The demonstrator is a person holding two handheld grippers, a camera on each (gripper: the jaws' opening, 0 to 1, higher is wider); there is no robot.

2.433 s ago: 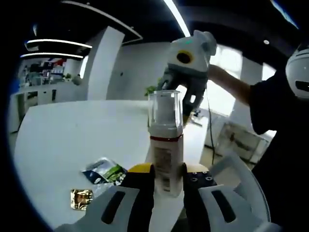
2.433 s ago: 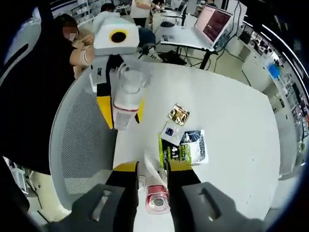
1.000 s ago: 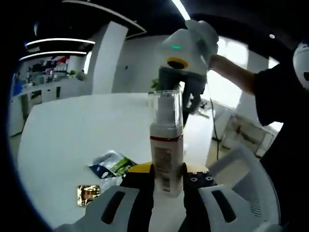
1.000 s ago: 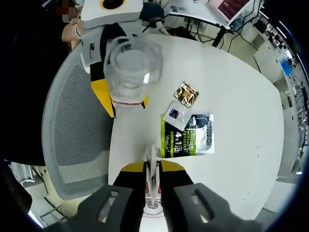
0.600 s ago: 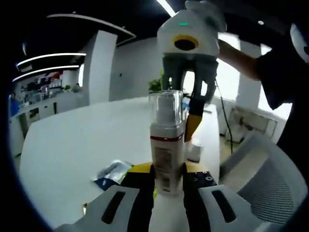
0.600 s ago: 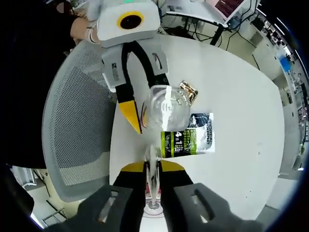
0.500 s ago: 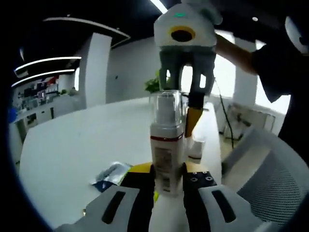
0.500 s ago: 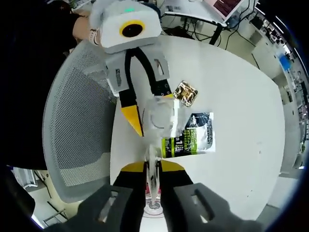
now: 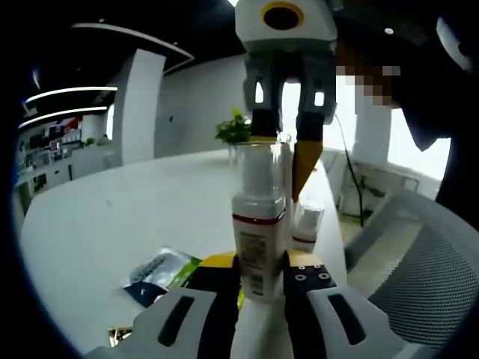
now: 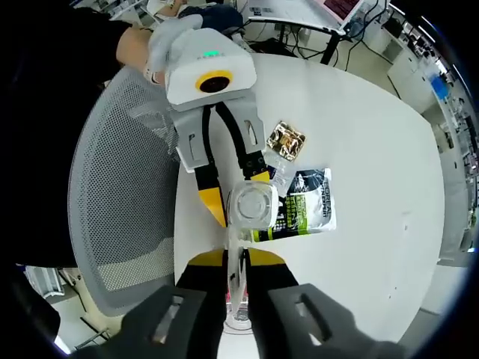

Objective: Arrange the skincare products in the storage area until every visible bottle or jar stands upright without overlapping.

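Note:
A white pump bottle point(image 9: 258, 239) with a clear cap and a red band stands upright between the jaws of my left gripper point(image 9: 260, 263), which is shut on its body. From above, its clear cap point(image 10: 253, 206) sits just past my right gripper point(image 10: 238, 258). The left gripper point(image 10: 236, 191) reaches in from the top there. My right gripper is shut on a thin clear piece point(image 10: 238, 278), apparently the top of a small bottle. That small white bottle point(image 9: 305, 224) stands on the table right behind the pump bottle, under the right gripper point(image 9: 284, 161).
Both bottles are near the edge of a white round table point(image 10: 359, 149). A green and black sachet point(image 10: 303, 209), a gold packet point(image 10: 287, 142) and a small dark one lie beside them. A grey mesh chair point(image 10: 120, 202) stands against the table edge.
My right gripper, open around the small bottle 2.4 s ago, is now shut on it. The left gripper has brought the pump bottle close in beside it.

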